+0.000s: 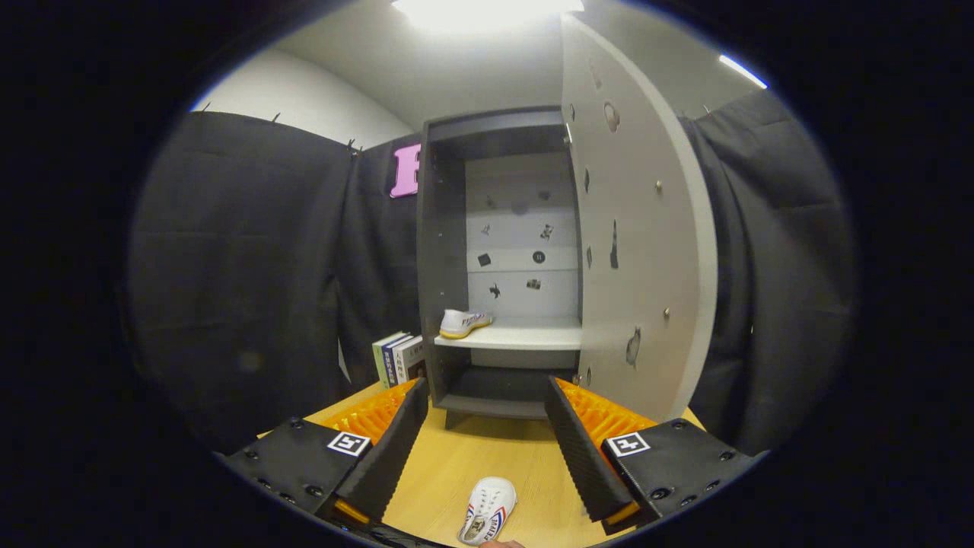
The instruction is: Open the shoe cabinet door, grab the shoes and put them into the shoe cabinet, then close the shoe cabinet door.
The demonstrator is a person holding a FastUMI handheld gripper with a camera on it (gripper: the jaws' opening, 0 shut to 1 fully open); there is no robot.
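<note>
The grey shoe cabinet [445, 251] stands on the wooden table straight ahead, and its door [639, 228] is swung wide open to the right. One white shoe [464, 323] with a yellow sole sits on the cabinet's white shelf [525, 337], at its left end. A second white shoe [487, 519] with red and blue stripes lies on the table close below me, low between the two fingers. My gripper [487, 411] is open, with its fingers [396, 445] spread wide and touching nothing.
A few books [397, 358] stand upright against the cabinet's left side. The wooden table [472, 457] runs from the fingers up to the cabinet's foot. Black cloth walls close in on both sides. A lower compartment [502, 384] lies under the shelf.
</note>
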